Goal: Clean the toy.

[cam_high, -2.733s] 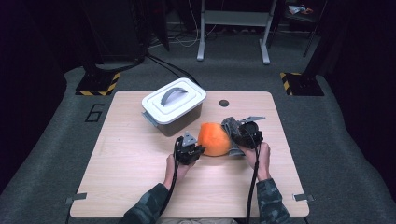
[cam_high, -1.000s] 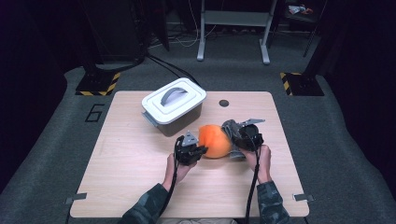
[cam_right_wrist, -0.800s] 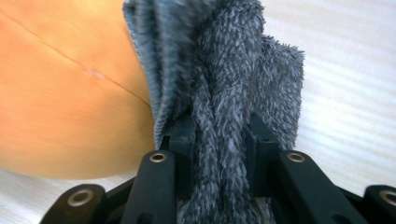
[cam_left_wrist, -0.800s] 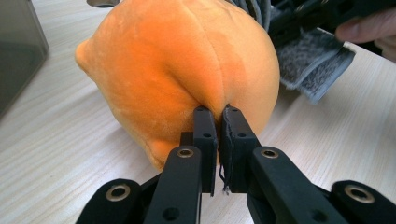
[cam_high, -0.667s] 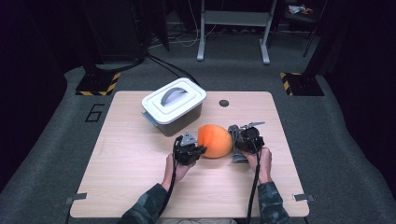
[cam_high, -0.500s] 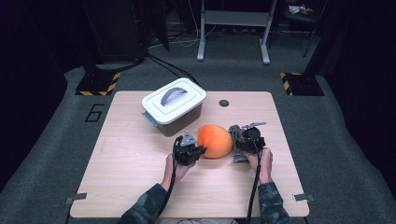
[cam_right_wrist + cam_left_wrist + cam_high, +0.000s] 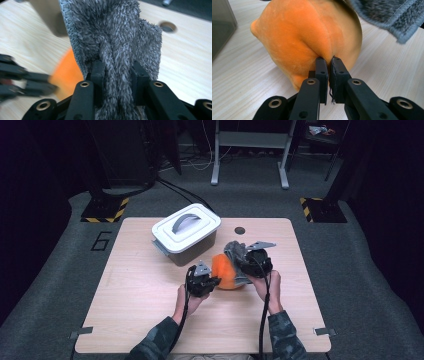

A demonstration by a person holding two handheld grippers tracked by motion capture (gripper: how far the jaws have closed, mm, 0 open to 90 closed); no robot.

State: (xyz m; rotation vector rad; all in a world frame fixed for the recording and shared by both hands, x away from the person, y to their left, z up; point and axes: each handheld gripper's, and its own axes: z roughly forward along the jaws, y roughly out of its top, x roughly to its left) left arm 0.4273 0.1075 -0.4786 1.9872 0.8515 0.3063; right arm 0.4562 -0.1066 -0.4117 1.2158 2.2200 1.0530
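Just right of the lidded box (image 7: 186,233), the orange plush (image 7: 227,271) rests on the table (image 7: 130,295). The right gripper (image 7: 248,261), clamped on a grey cloth (image 7: 117,40), has drifted right; the left gripper (image 7: 328,68) pinches the plush. Wiping seems underway.

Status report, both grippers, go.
Left gripper shut, pinching the orange plush toy. Right gripper shut on grey towel, held against the toy. Lidded bin apart, behind.
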